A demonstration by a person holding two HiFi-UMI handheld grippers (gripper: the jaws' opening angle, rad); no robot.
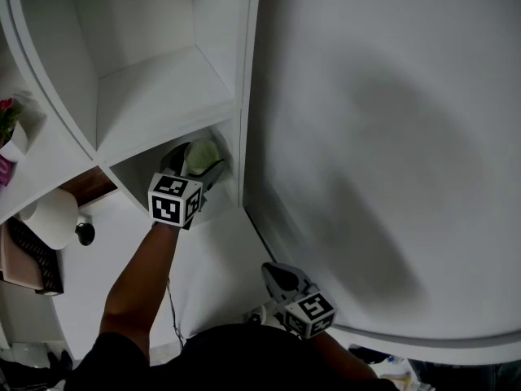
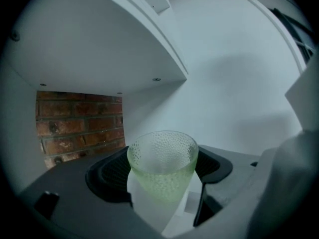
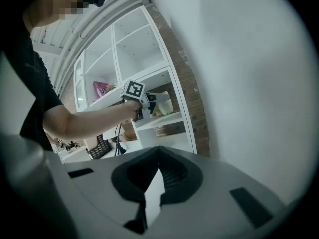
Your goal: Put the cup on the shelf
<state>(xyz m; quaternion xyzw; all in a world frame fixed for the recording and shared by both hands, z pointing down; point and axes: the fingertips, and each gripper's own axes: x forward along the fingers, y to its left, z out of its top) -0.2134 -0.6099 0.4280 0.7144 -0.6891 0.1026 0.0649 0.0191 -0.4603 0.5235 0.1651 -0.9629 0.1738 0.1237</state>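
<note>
A pale green pebbled glass cup [image 2: 162,166] stands upright between the jaws of my left gripper [image 2: 164,193], which is shut on it. In the head view the left gripper [image 1: 207,168] reaches into the lower compartment of the white shelf unit [image 1: 163,96], and the cup [image 1: 199,155] is inside that opening. Whether the cup's base touches the shelf board is hidden. The right gripper view shows the cup [image 3: 165,105] just above a white board [image 3: 162,119]. My right gripper [image 1: 278,277] hangs low near my body, shut and holding nothing.
A brick back wall [image 2: 79,126] closes the compartment, with a white board [image 2: 99,44] overhead. A plain white wall [image 1: 383,137] runs along the right. To the left are a round white object [image 1: 53,217], a black mesh basket [image 1: 32,259] and pink flowers [image 1: 6,114].
</note>
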